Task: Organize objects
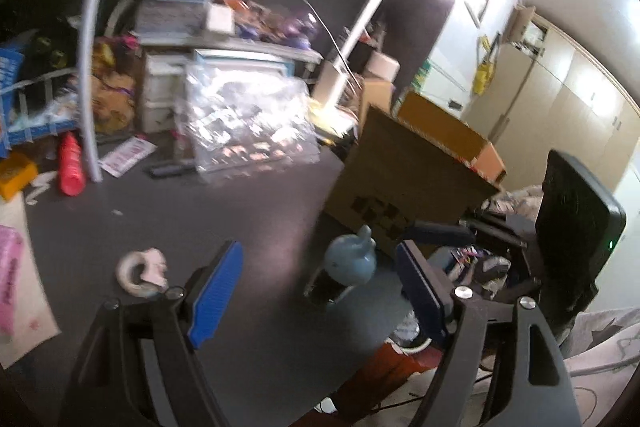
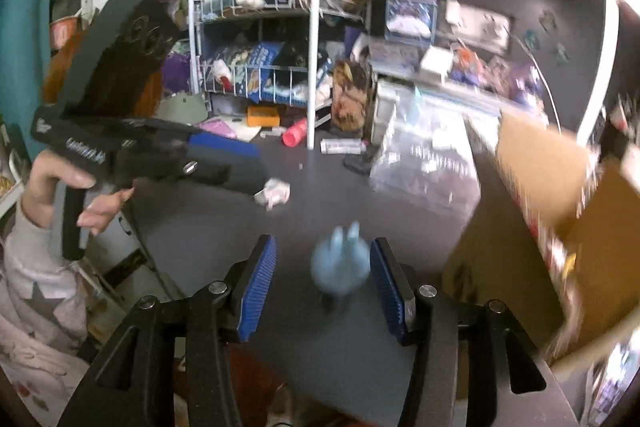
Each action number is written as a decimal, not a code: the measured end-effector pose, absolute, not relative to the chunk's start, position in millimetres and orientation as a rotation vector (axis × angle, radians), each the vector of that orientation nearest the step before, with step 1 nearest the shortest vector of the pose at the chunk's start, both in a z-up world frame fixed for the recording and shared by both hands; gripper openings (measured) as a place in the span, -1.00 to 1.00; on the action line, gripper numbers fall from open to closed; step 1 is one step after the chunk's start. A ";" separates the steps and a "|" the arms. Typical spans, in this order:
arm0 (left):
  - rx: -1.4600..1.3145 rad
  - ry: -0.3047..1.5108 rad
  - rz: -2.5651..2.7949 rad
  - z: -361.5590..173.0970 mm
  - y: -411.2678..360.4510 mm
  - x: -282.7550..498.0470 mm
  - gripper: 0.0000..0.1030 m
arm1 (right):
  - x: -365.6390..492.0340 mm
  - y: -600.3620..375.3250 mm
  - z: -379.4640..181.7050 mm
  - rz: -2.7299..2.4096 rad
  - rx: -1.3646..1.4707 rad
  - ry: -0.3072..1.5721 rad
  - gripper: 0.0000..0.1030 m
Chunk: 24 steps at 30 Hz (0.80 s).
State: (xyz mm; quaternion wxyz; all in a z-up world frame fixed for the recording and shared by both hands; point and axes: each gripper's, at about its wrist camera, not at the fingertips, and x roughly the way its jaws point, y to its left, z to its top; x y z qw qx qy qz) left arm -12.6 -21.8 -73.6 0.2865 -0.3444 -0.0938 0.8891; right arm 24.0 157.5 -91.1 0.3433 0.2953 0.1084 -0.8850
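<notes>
— Where's the blue figurine (image 2: 341,264)?

— Upright on the dark desk (image 2: 280,227), near the front edge. In the right wrist view it stands between the two blue pads (image 2: 258,293) of the right tongs (image 2: 324,293), nearer the right-hand pad, and it's blurred, so I can't tell if that pad touches it.

— Are those tongs closed on it?

— No, they stand wide apart, with a clear gap on the left side.

— And the left tongs (image 1: 320,291)?

— Also spread apart, holding nothing. In the left wrist view the figurine (image 1: 351,261) shows between their tips but farther off. From the right camera they hover at the left, held in a hand (image 2: 60,187).

— Anything else on the desk?

— A crumpled pinkish-white scrap (image 1: 144,273) lies left of the figurine, well apart. A cardboard box (image 1: 404,183) stands to its right, and a clear plastic bag (image 1: 244,123) lies farther back.
</notes>
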 end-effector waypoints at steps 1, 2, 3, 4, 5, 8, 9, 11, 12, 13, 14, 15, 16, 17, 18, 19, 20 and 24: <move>-0.933 -0.245 2.364 -77.4 -16.2 -13.9 0.48 | 24.6 158.8 -98.7 -2.286 0.792 0.256 -0.12; -0.956 -0.240 2.344 -84.1 -8.7 -17.0 0.48 | 24.2 160.3 -107.7 -2.275 0.815 0.234 -0.12; -0.970 -0.237 2.334 -88.1 -4.1 -19.0 0.48 | 21.9 161.0 -117.6 -2.280 0.836 0.217 -0.12; -0.981 -0.233 2.325 -92.2 0.8 -20.6 0.48 | 19.4 160.3 -125.8 -2.291 0.851 0.212 -0.12; -0.999 -0.230 2.312 -98.1 7.5 -24.3 0.48 | 16.7 158.8 -133.5 -2.309 0.859 0.212 -0.12; -1.030 -0.230 2.298 -109.7 20.4 -33.6 0.48 | 4.9 155.9 -151.0 -2.348 0.860 0.191 -0.12; -1.035 -0.229 2.298 -112.7 23.6 -35.6 0.48 | 1.9 155.3 -155.0 -2.361 0.853 0.181 -0.12; -1.046 -0.217 2.303 -117.9 31.1 -41.1 0.48 | -5.0 152.6 -161.3 -2.379 0.841 0.173 -0.12; -1.052 -0.215 2.303 -119.7 34.0 -43.1 0.48 | -9.2 151.2 -164.7 -2.381 0.842 0.167 -0.12; -1.058 -0.215 2.298 -121.3 37.1 -44.6 0.48 | -12.9 150.0 -167.0 -2.377 0.848 0.162 -0.12; -1.064 -0.216 2.290 -123.3 40.4 -47.3 0.48 | -16.6 148.4 -169.9 -2.374 0.851 0.155 -0.12; -1.064 -0.215 2.286 -123.7 42.7 -47.7 0.44 | -17.4 148.8 -171.2 -2.375 0.846 0.149 -0.12; -1.065 -0.214 2.287 -124.1 44.0 -49.1 0.39 | -19.0 148.7 -172.8 -2.377 0.843 0.145 -0.13; -1.070 -0.212 2.291 -124.6 45.7 -50.8 0.34 | -20.3 148.7 -173.5 -2.380 0.838 0.148 -0.12; -1.071 -0.214 2.294 -124.9 45.8 -51.9 0.28 | -21.6 148.4 -174.3 -2.384 0.834 0.152 -0.12; -1.073 -0.216 2.292 -125.1 46.1 -52.8 0.18 | -22.6 148.3 -174.8 -2.385 0.832 0.152 -0.13; -1.072 -0.219 2.285 -125.2 47.0 -53.0 0.12 | -23.5 148.5 -175.2 -2.379 0.828 0.147 -0.13; -1.073 -0.201 2.284 -124.2 48.9 -53.8 -0.18 | -24.3 145.8 -174.3 -2.349 0.818 0.149 -0.40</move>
